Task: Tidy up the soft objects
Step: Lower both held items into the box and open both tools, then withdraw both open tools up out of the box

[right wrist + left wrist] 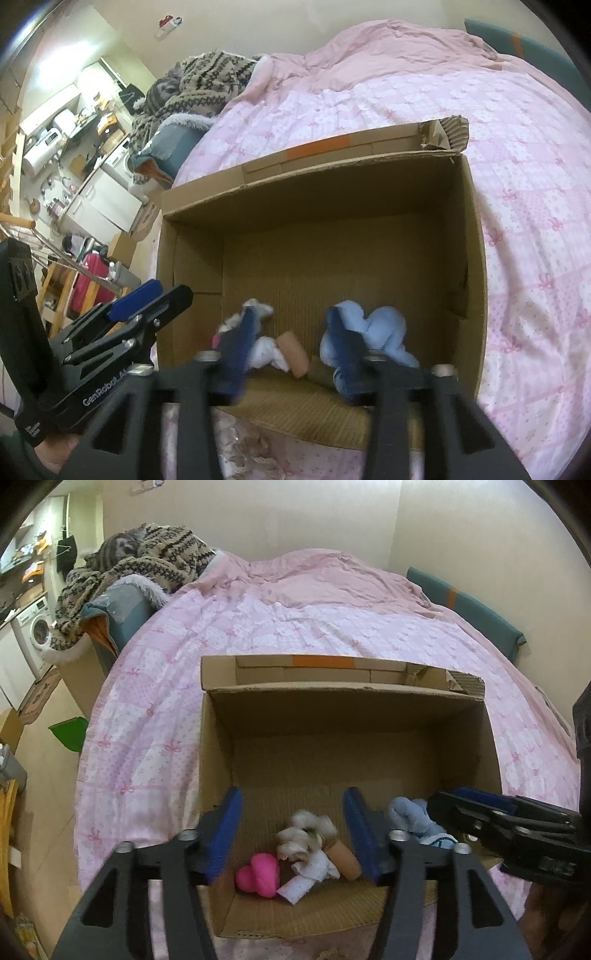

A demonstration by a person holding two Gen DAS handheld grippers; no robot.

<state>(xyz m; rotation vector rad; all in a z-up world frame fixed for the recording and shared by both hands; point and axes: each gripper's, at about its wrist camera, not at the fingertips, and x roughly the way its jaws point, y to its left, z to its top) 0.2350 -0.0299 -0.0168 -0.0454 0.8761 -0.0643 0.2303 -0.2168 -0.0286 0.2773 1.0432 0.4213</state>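
Observation:
An open cardboard box (pixel 218 760) lies on the pink bed; it also shows in the right wrist view (pixel 472 236). Inside at its near end lie a pink heart plush (pixel 258 875), a white and tan doll (pixel 310 845) and a light blue plush (pixel 410 816). The blue plush (pixel 384 325) and the doll (pixel 291 350) also show in the right wrist view. My left gripper (pixel 293 805) is open and empty over the box's near edge, above the heart and doll. My right gripper (pixel 291 325) is open and empty beside it, its right finger next to the blue plush.
A pink quilt (pixel 295 620) covers the bed. A patterned knit blanket (pixel 147 565) is heaped on a blue chair at the far left. A washing machine (pixel 38 627) and cluttered floor lie to the left. A teal headboard (pixel 476 609) runs along the right wall.

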